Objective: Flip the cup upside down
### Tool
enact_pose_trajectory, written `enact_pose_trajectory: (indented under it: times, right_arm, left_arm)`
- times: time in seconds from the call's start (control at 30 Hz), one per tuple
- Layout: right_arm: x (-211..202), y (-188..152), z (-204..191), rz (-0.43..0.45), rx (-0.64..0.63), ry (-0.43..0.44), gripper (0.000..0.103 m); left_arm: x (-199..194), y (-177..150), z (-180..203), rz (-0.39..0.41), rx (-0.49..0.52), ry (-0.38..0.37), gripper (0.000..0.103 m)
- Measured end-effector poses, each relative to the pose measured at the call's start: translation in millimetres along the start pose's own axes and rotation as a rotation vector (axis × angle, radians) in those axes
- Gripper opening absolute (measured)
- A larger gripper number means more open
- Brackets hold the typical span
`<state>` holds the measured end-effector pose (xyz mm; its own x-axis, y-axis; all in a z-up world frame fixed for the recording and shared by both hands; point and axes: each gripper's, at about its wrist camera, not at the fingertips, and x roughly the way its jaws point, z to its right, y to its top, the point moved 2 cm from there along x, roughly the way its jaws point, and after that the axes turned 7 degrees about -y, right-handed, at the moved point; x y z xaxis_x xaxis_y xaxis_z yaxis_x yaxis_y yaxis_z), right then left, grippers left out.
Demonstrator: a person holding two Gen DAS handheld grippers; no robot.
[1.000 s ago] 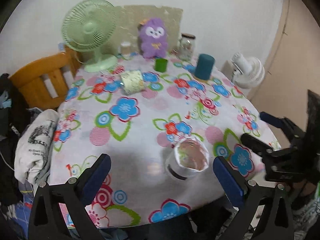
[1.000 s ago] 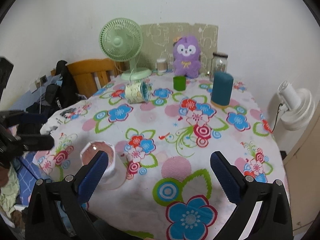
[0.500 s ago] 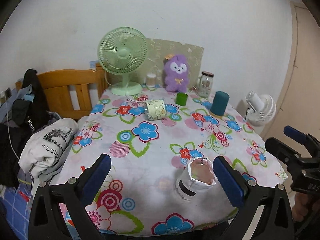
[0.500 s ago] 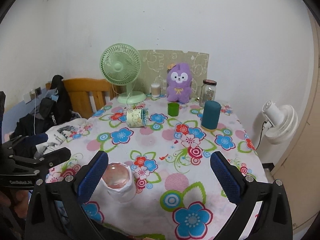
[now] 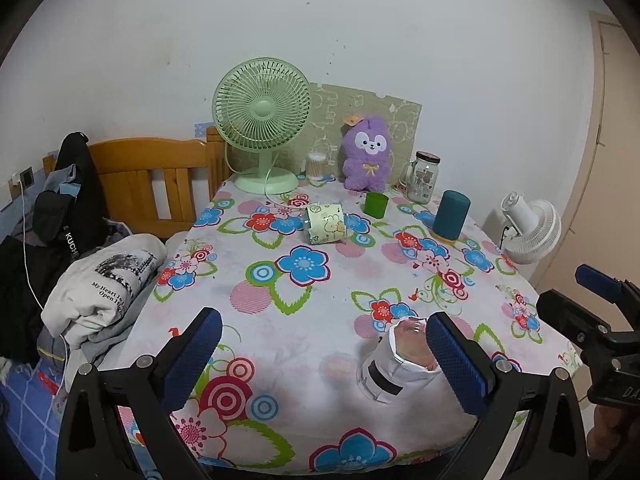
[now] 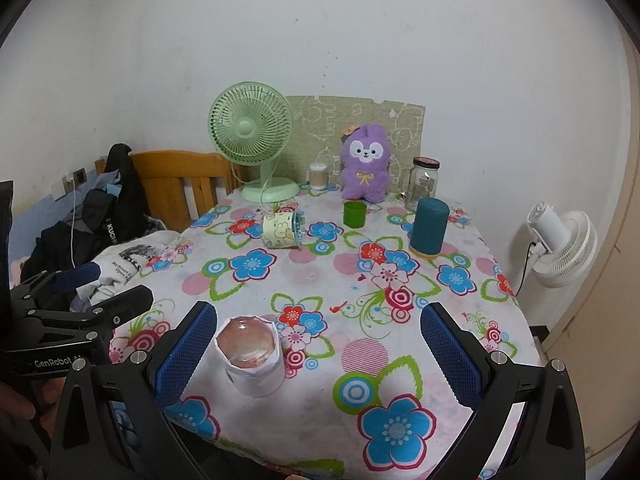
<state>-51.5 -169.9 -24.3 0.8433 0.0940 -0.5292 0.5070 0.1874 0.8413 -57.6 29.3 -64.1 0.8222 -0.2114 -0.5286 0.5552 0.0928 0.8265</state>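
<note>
Both sets of jaws stand spread wide and released, nothing between them. The left gripper (image 5: 322,354) hangs over the near edge of the bench (image 5: 280,308), its right pad just beside the paper-wrapped glass cup (image 5: 394,364), which stands near the front edge with its rounded end upward. The right gripper (image 6: 318,354) has the same cup (image 6: 252,360) just beside its left pad. Further back a patterned cup (image 5: 325,224) lies on its side, near a green cup (image 5: 376,205) and a teal cylinder (image 5: 450,218).
</note>
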Motion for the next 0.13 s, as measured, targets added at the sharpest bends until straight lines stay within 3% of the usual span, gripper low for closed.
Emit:
enact_pose_trajectory:
  times: [0.13]
  right_arm:
    - [2.6, -0.5, 1.0, -0.004, 0.003, 0.005, 0.103]
  left_arm:
    - [-1.2, 0.6, 3.1, 0.02, 0.029, 0.025, 0.103]
